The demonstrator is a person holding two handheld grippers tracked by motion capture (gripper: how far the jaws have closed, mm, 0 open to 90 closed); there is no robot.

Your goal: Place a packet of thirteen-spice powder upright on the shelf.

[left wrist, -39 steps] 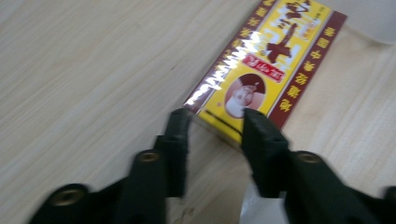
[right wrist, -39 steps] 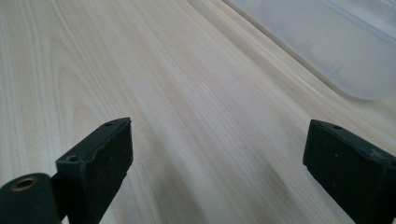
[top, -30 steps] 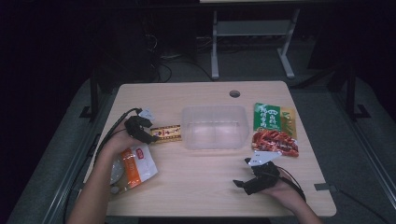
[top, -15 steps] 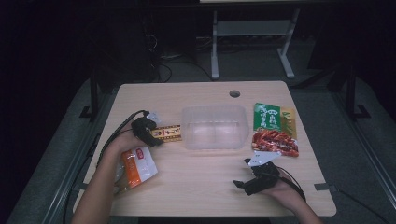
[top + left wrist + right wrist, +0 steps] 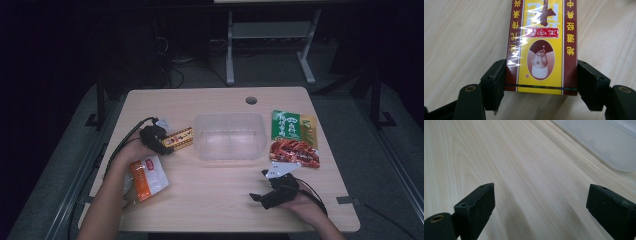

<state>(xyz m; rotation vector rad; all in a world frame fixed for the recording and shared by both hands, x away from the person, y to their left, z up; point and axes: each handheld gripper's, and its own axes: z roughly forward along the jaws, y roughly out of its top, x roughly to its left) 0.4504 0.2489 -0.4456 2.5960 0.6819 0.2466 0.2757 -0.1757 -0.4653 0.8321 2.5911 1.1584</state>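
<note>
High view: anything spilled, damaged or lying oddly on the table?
Nothing stands out. The packets lie flat and intact, the tub sits upright and empty, and the left gripper has its jaws squarely against the yellow packet.

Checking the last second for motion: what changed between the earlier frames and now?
The left gripper moved toward the clear tub and onto the near end of the yellow-and-red packet; its jaws now sit against both long edges. The packet itself looks unmoved on the table. The right gripper, open, the clear tub, the orange pouch and the green and red packs stayed put.
</note>
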